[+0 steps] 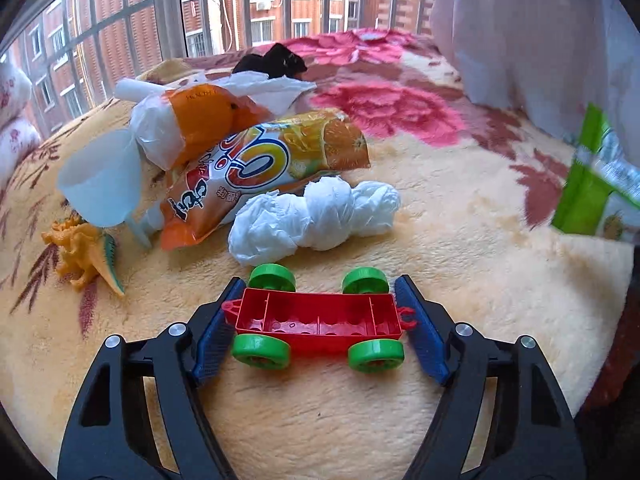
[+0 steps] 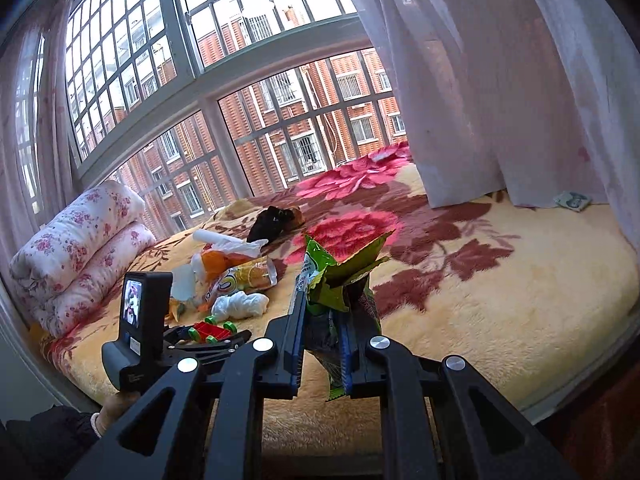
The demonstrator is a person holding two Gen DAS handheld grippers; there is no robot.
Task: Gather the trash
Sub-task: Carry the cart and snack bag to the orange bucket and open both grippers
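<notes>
Trash lies heaped on the bed's floral blanket point(image 1: 460, 240): an orange snack wrapper point(image 1: 256, 168), a wad of white tissue point(image 1: 312, 216) just in front of it, a white plastic bag point(image 1: 160, 136) bundled around something orange, and a clear plastic cup point(image 1: 100, 180) tipped on its side at the heap's left. A green snack wrapper point(image 2: 340, 280) stands crumpled and upright in my right tool point(image 2: 322, 320), whose blue pads are pressed together on it, held above the blanket to the right of the heap. My left tool point(image 1: 320, 320) is spread, its blue pads either side of an upturned red toy cart point(image 1: 320, 320) with green wheels, close at the ends; whether they touch it I cannot tell. An orange toy dinosaur point(image 1: 80, 252) lies left of the cart, beside the cup. A dark bundle point(image 2: 272, 220) sits beyond the heap, folded floral quilts point(image 2: 80, 248) rest by the barred window point(image 2: 260, 120), and a sheer curtain point(image 2: 500, 80) hangs at right.
</notes>
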